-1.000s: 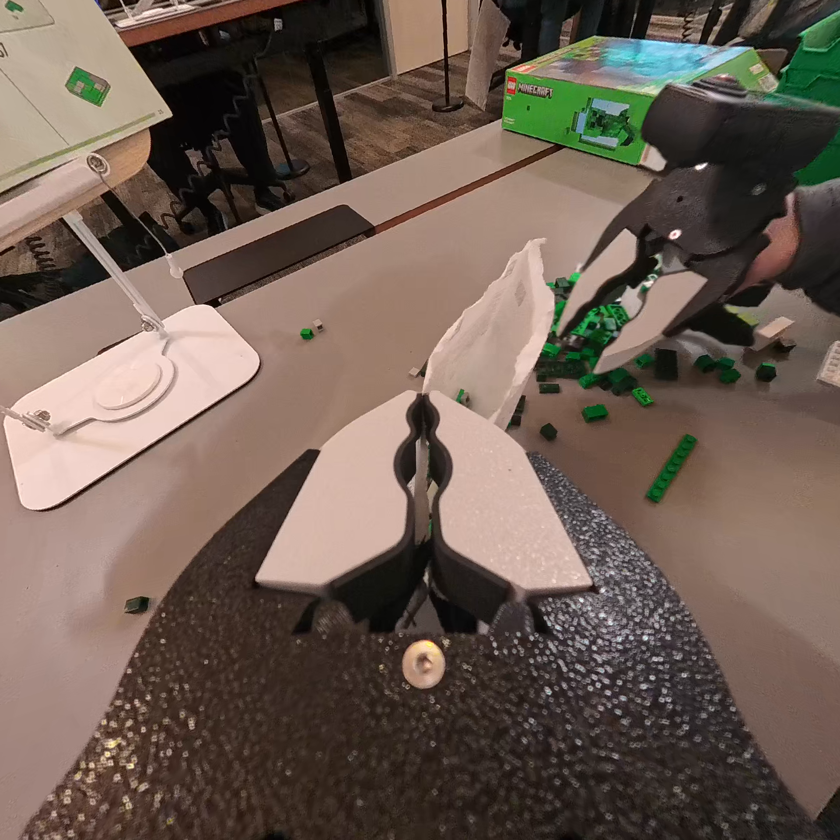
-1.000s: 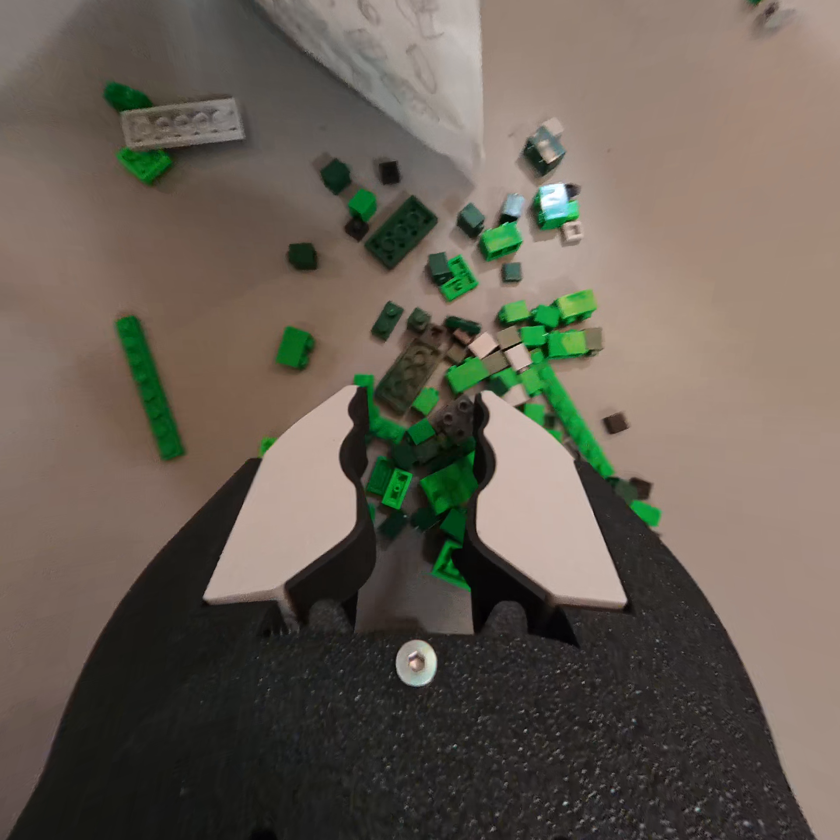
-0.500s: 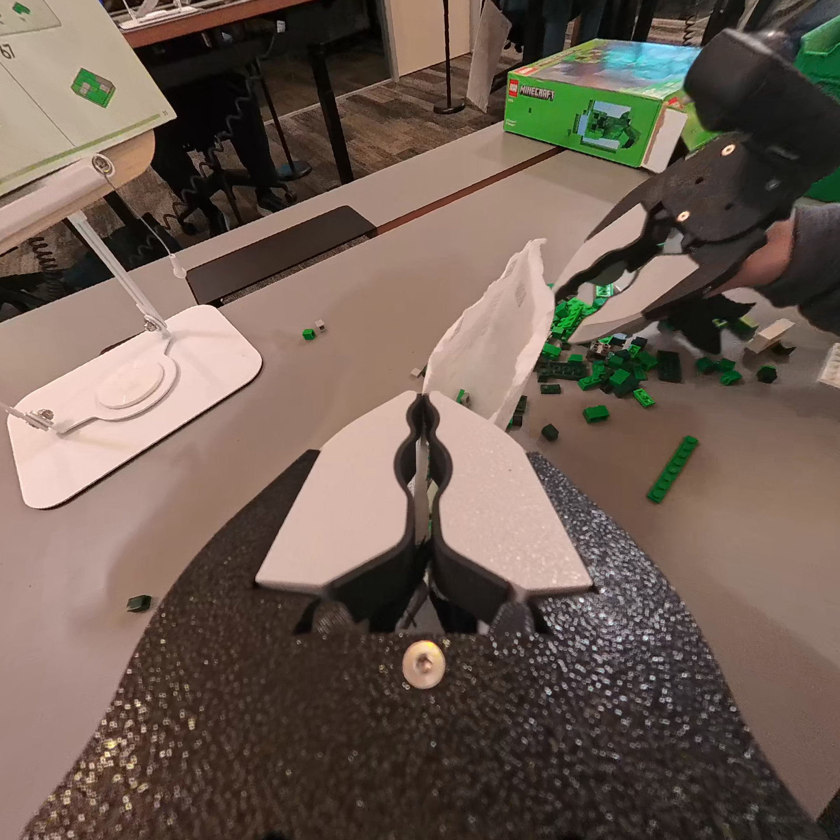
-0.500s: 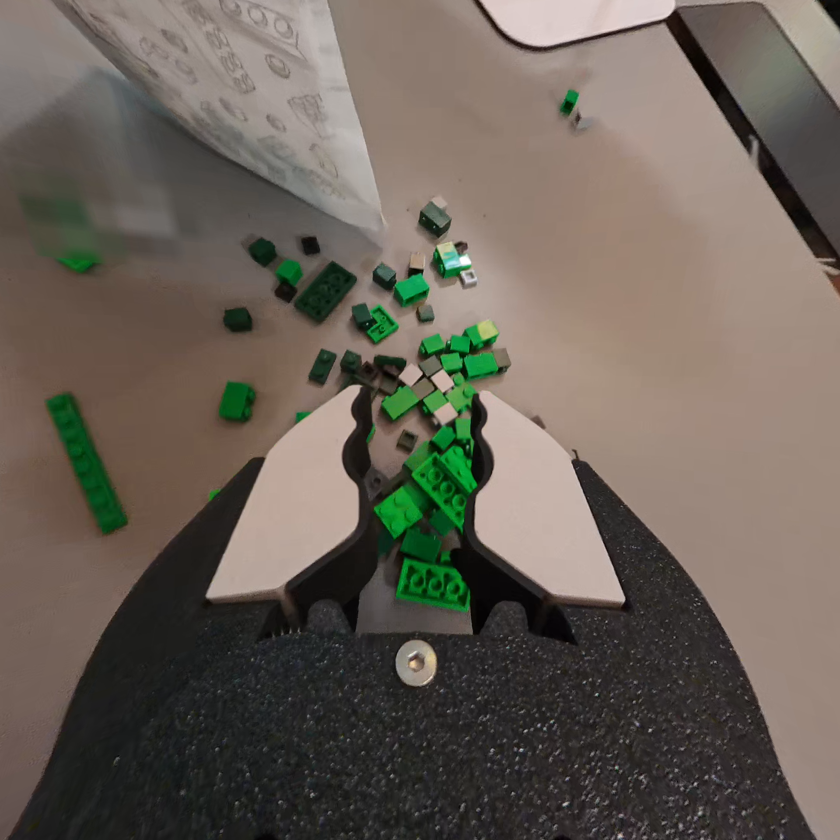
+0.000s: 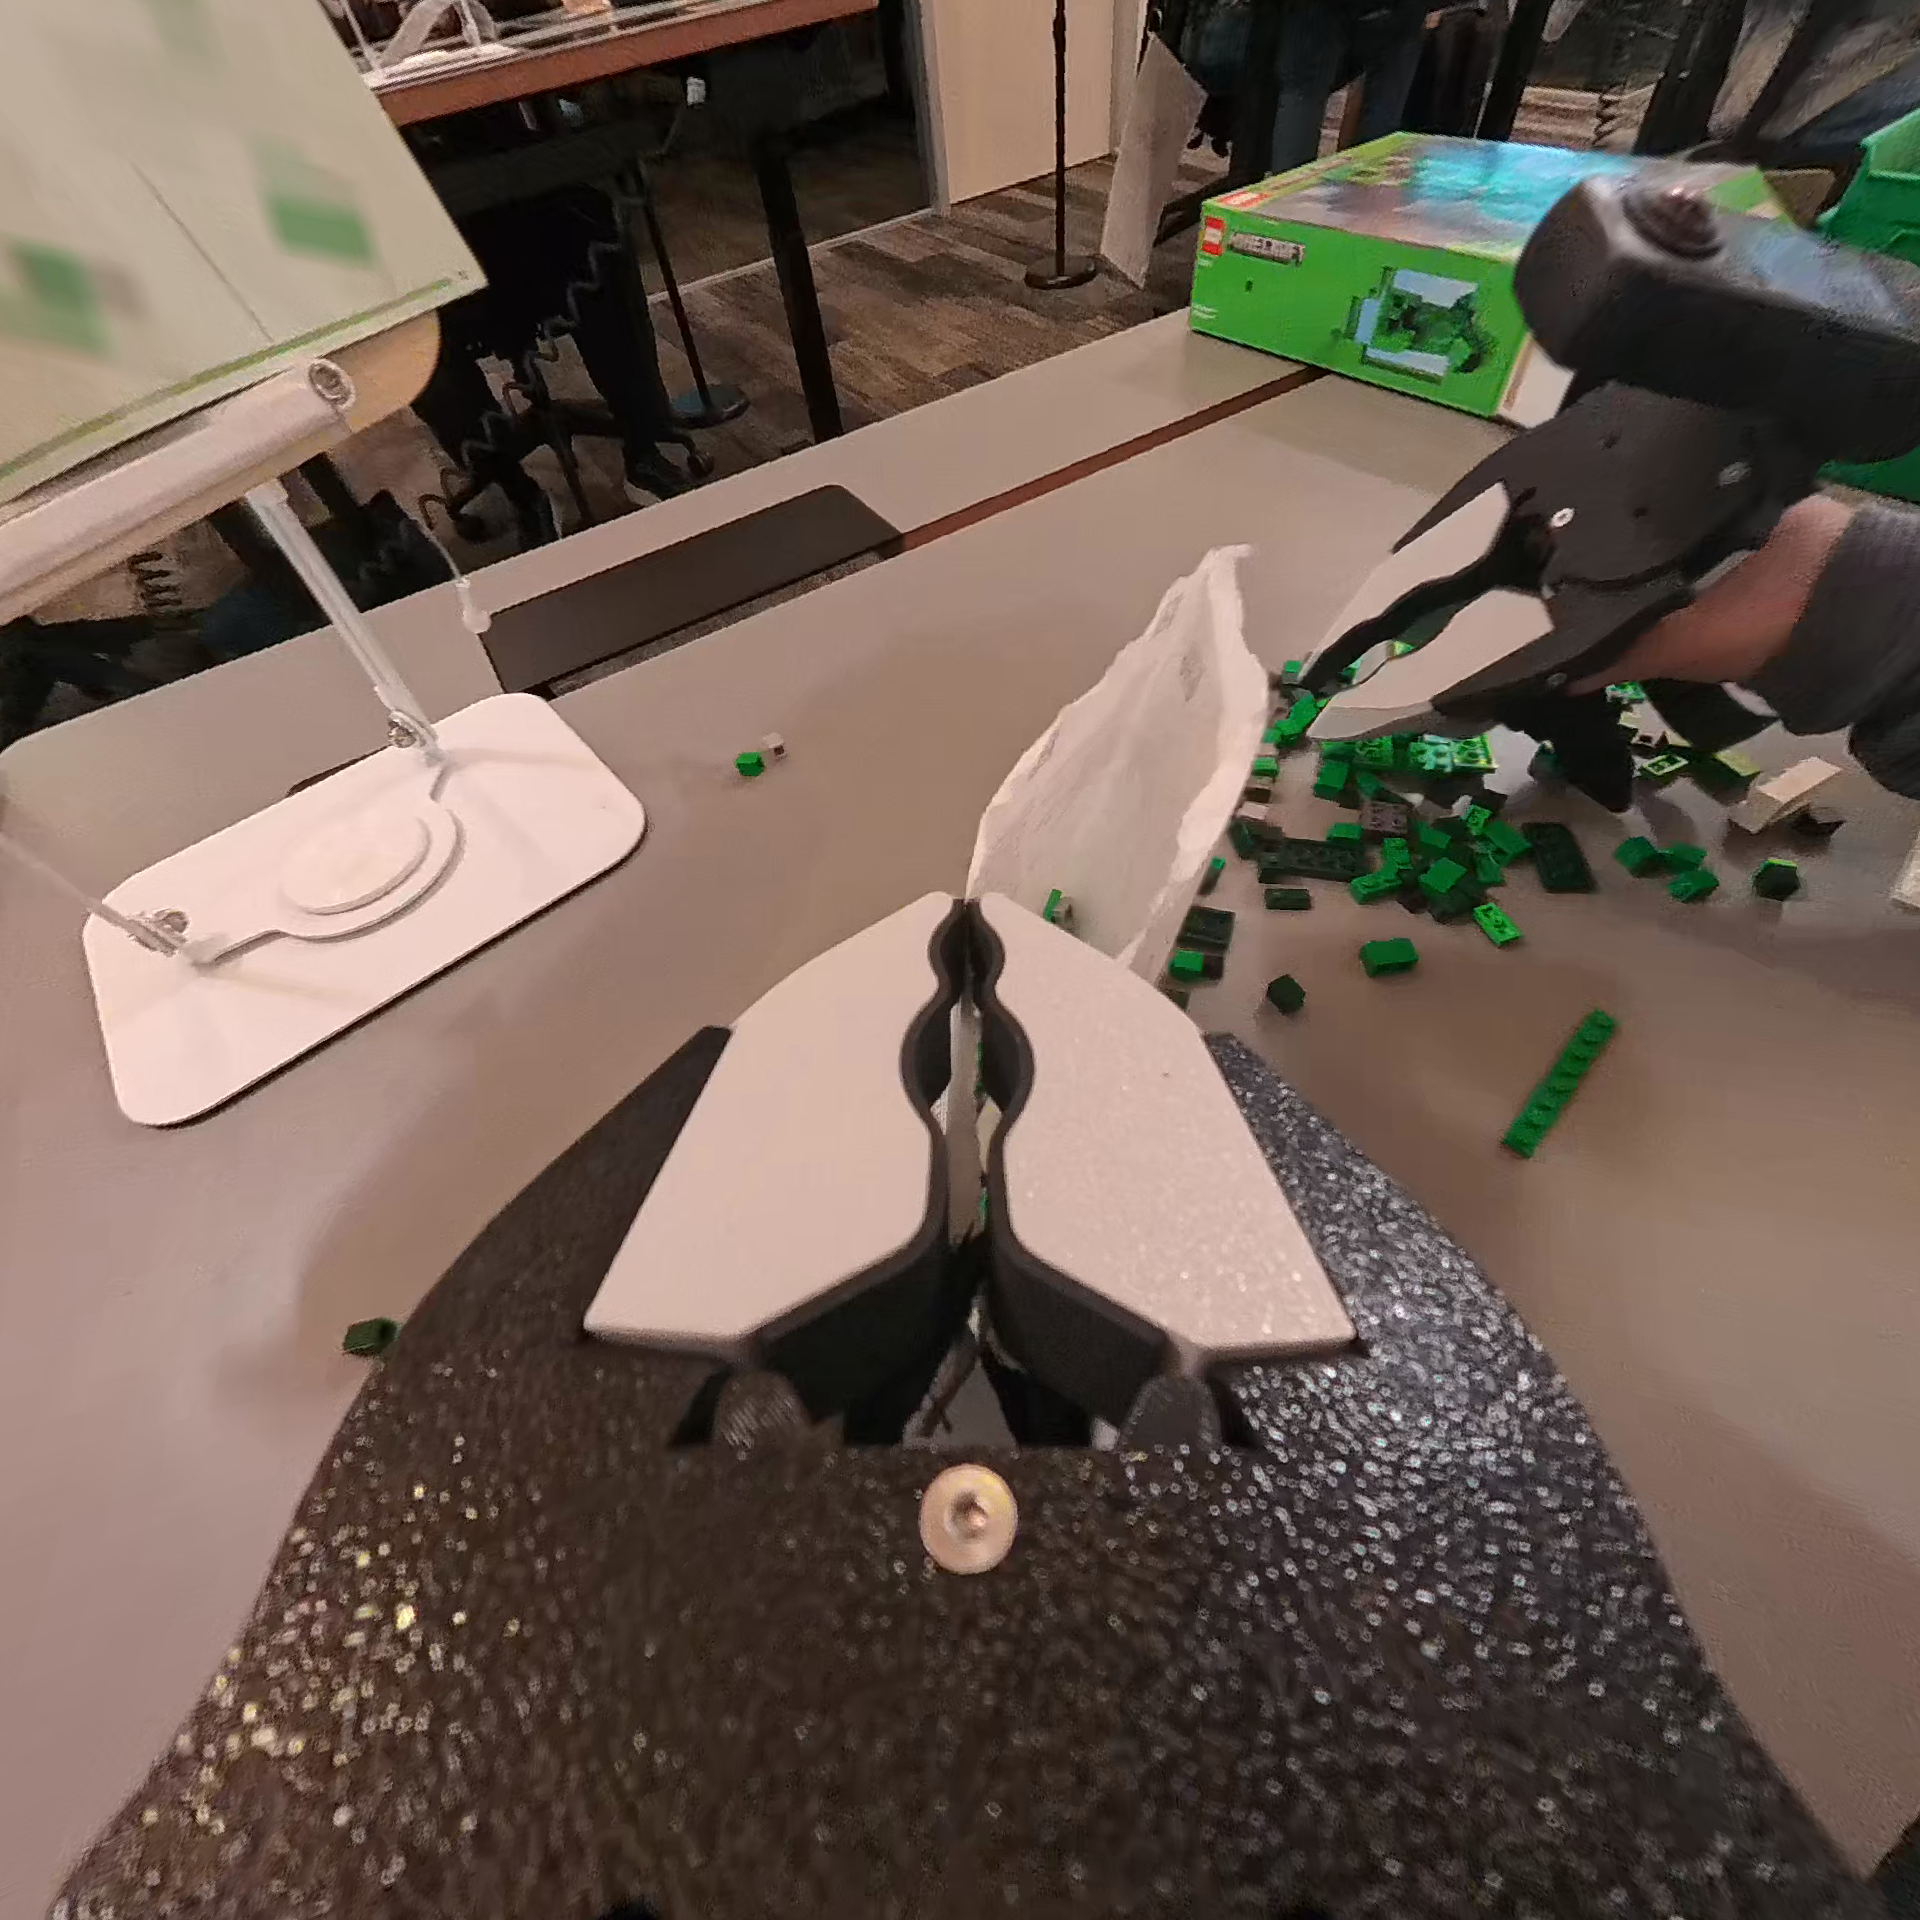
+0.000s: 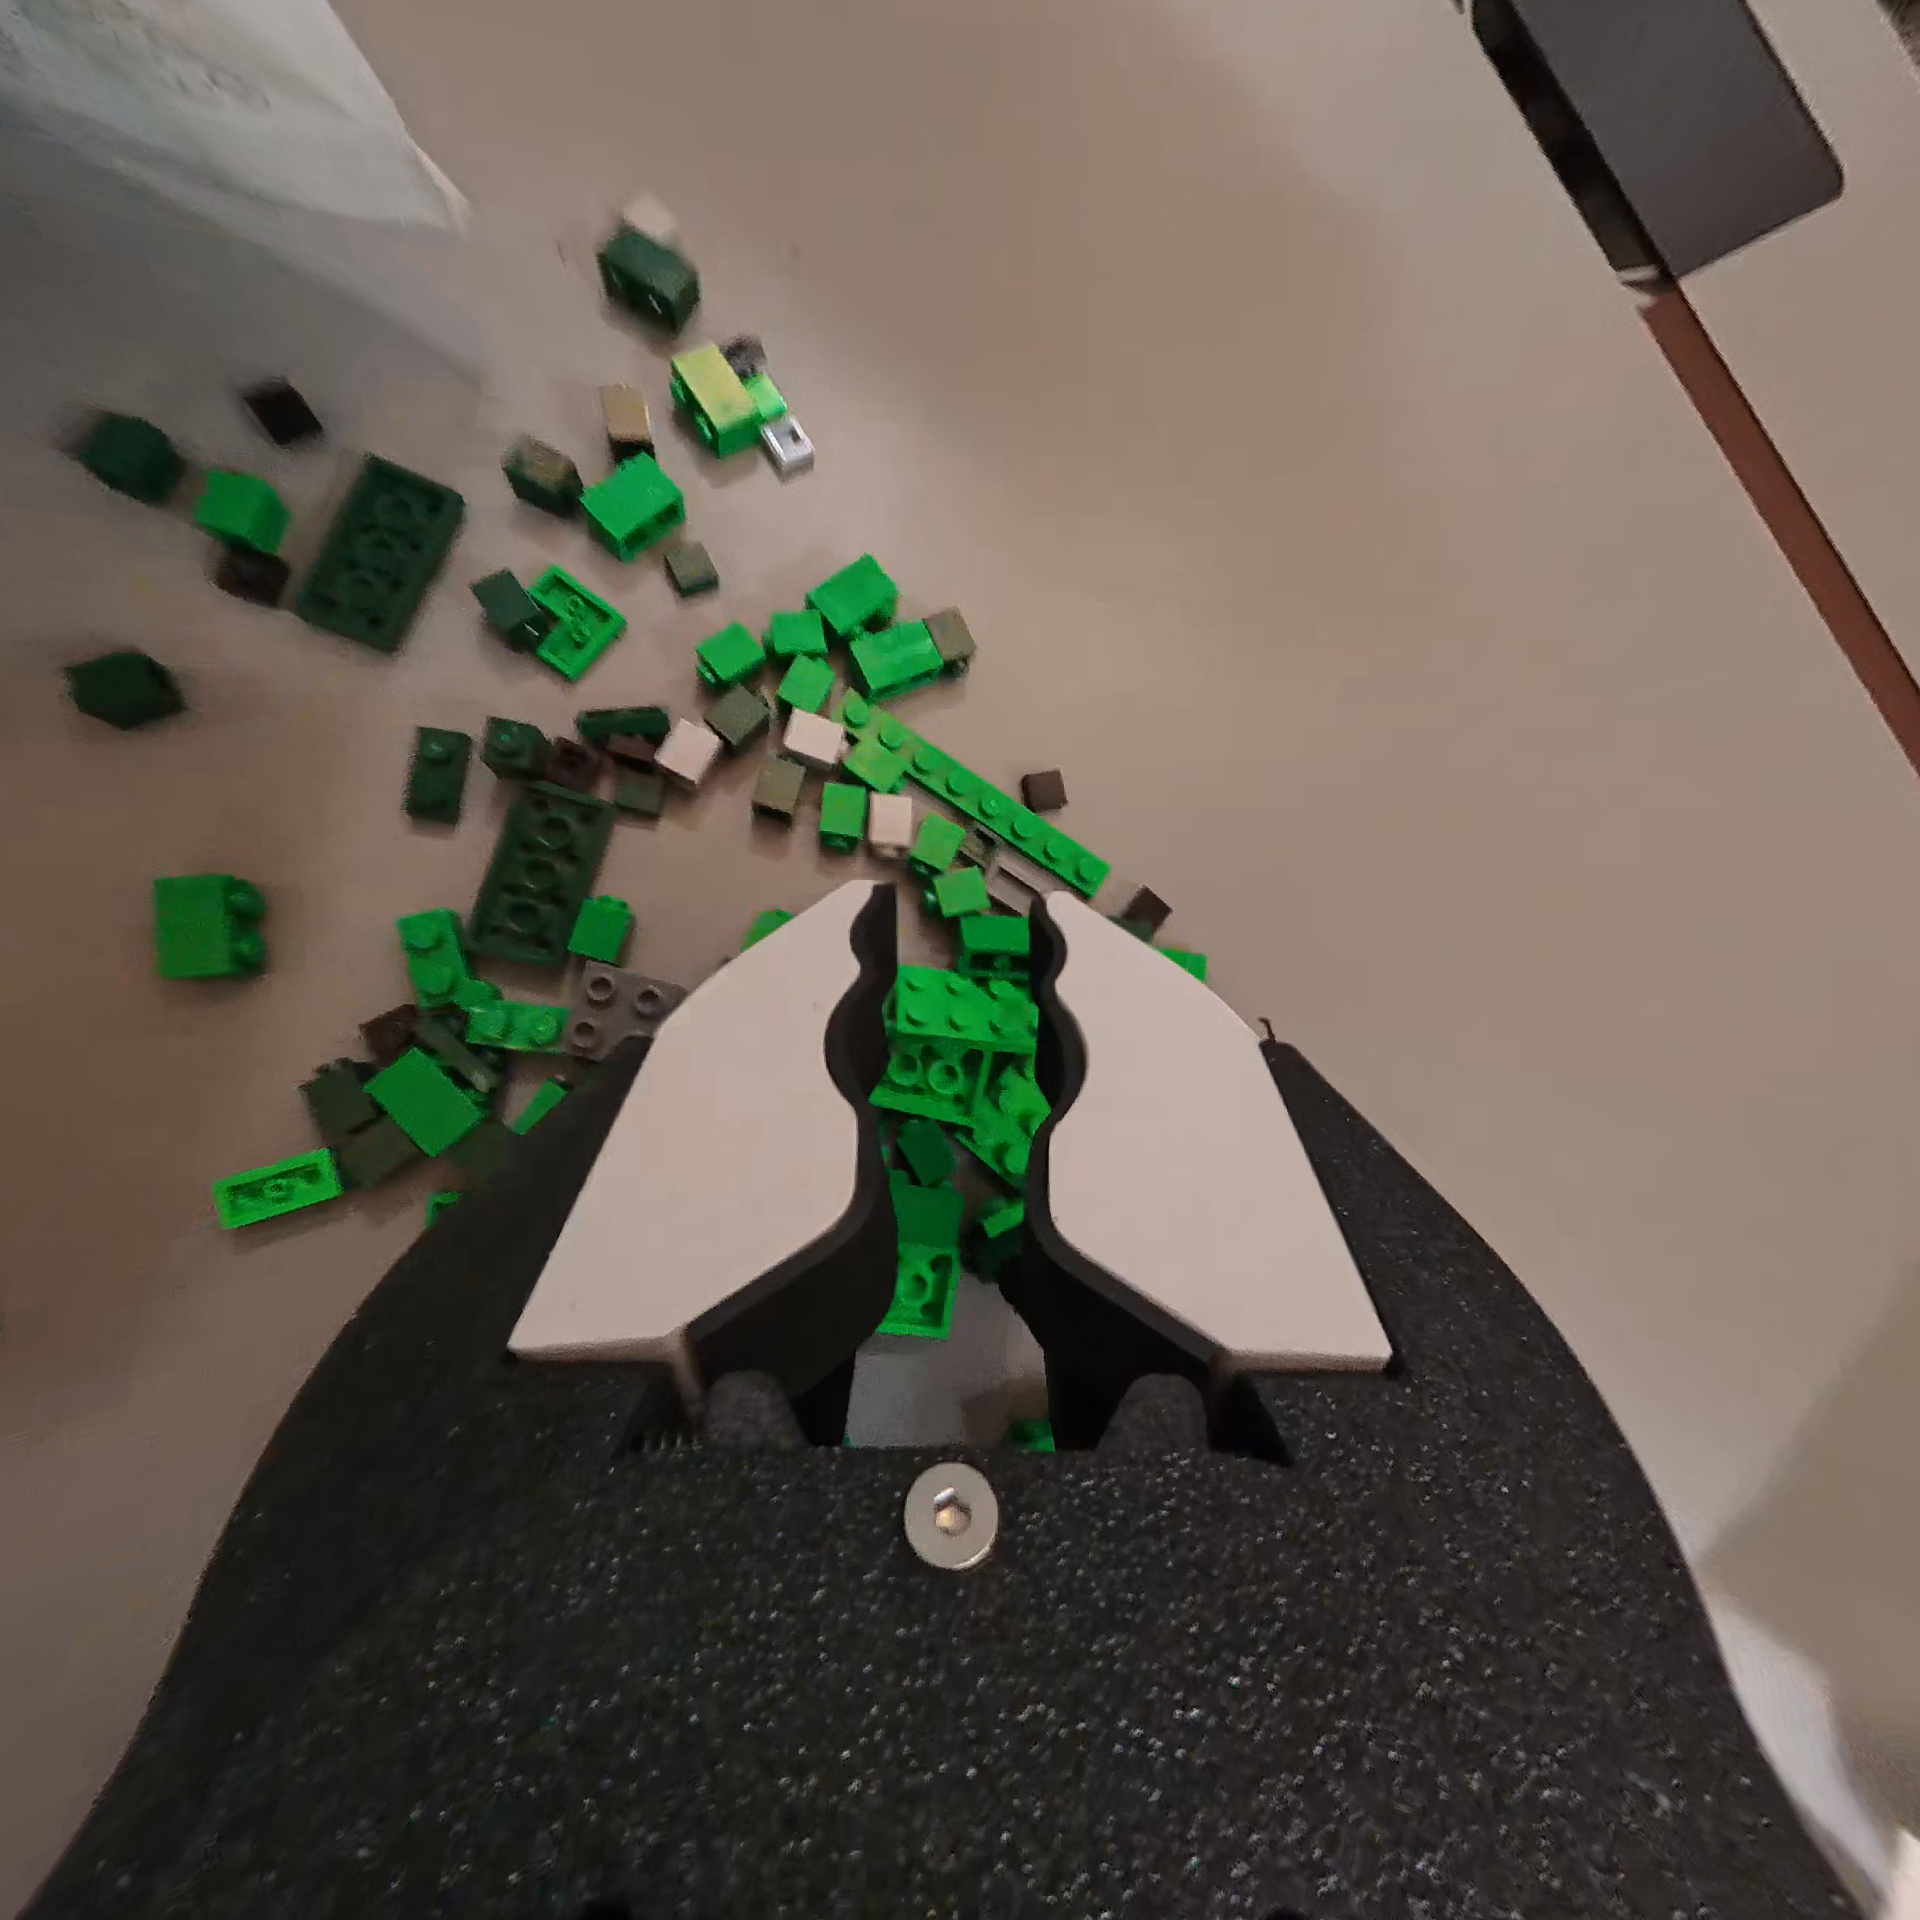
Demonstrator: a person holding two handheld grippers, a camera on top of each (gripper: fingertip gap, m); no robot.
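My left gripper (image 5: 966, 914) is shut on the edge of a white paper bag (image 5: 1122, 769), which stands up from the grey table with its mouth toward a pile of green bricks (image 5: 1423, 831). My right gripper (image 6: 966, 899) is open with a narrow gap, low over the pile (image 6: 727, 727). Green bricks (image 6: 956, 1039) show between its fingers; I cannot tell whether they touch them. In the left wrist view the right gripper (image 5: 1314, 696) has its tips right beside the bag's mouth. The bag (image 6: 187, 104) is blurred at the upper left of the right wrist view.
A white stand base (image 5: 353, 894) carries an instruction booklet (image 5: 187, 208) at the left. A green box (image 5: 1382, 281) sits at the table's far edge. A long green plate (image 5: 1558, 1081) lies apart at the right. Two stray bricks (image 5: 758, 758) lie mid-table. A dark panel (image 5: 686, 582) is set in the tabletop. Left tips to right tips: about 25 cm. To the long green plate (image 5: 1558, 1081): right tips about 15 cm, left tips about 25 cm.
The right gripper has tilted and moved across the pile toward the bag's mouth, and its jaws have narrowed. The left gripper still holds the bag in the same place.
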